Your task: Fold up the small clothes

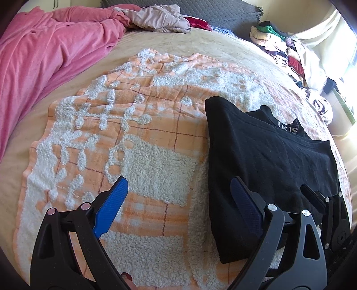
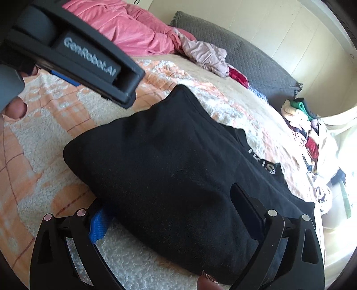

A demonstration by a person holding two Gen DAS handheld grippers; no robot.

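Note:
A folded black garment point(image 1: 267, 156) with white lettering on a band lies on the right part of an orange-and-white fleece blanket point(image 1: 133, 138) spread on the bed. My left gripper point(image 1: 178, 179) is open: its left pad hangs over the blanket and its right pad over the garment's left edge. My right gripper point(image 2: 169, 200) straddles the black garment point(image 2: 167, 160) near its front edge. Its left blue pad point(image 2: 99, 225) sits low at the garment's side, partly hidden by cloth. Its right finger point(image 2: 247, 207) rests over the top. The jaws stand wide, with no clear squeeze.
A pink cover point(image 1: 44, 51) is bunched at the far left, with a beige garment point(image 1: 156, 17) and a grey pillow point(image 1: 223, 13) behind. A pile of mixed clothes point(image 1: 276, 49) sits at the bed's right edge. The left gripper's housing point(image 2: 89, 64) crosses the right wrist view's upper left.

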